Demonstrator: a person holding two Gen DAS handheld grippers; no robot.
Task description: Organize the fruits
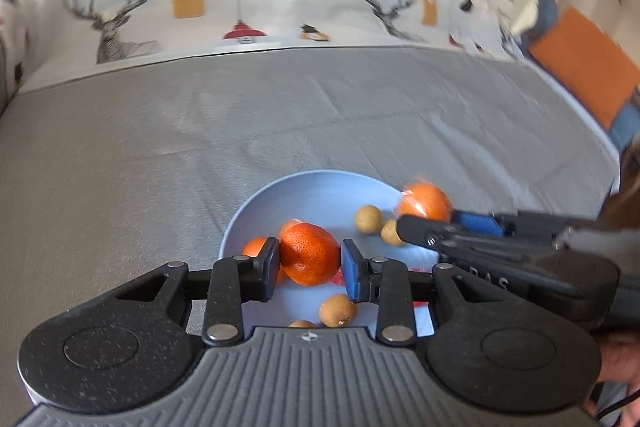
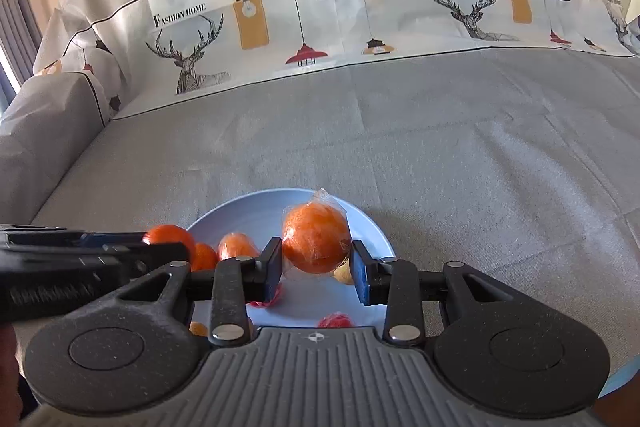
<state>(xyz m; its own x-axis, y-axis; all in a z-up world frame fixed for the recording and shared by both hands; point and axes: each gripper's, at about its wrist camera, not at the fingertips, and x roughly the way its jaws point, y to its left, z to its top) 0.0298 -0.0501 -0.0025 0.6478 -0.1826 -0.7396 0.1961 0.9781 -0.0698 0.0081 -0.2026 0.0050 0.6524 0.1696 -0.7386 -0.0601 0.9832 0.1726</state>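
Observation:
In the left wrist view my left gripper point(image 1: 310, 263) is shut on a bare orange point(image 1: 310, 253) just above a light blue plate point(image 1: 280, 195). More oranges point(image 1: 256, 247) and small brown longans point(image 1: 369, 219) lie in the plate. From the right, my right gripper point(image 1: 424, 221) reaches in, holding its own orange point(image 1: 424, 203). In the right wrist view the right gripper point(image 2: 318, 263) is shut on a plastic-wrapped orange point(image 2: 316, 239) over the same plate point(image 2: 248, 207). The left gripper point(image 2: 160, 245) enters from the left with its orange point(image 2: 170, 233). Two more oranges point(image 2: 236, 245) rest below.
The plate sits on a grey bedsheet point(image 2: 440, 147). A printed cover with deer and lamps point(image 2: 320, 19) rises along the back. An orange and blue cushion point(image 1: 588, 67) lies at the far right. Red scraps point(image 2: 336, 321) lie in the plate's near part.

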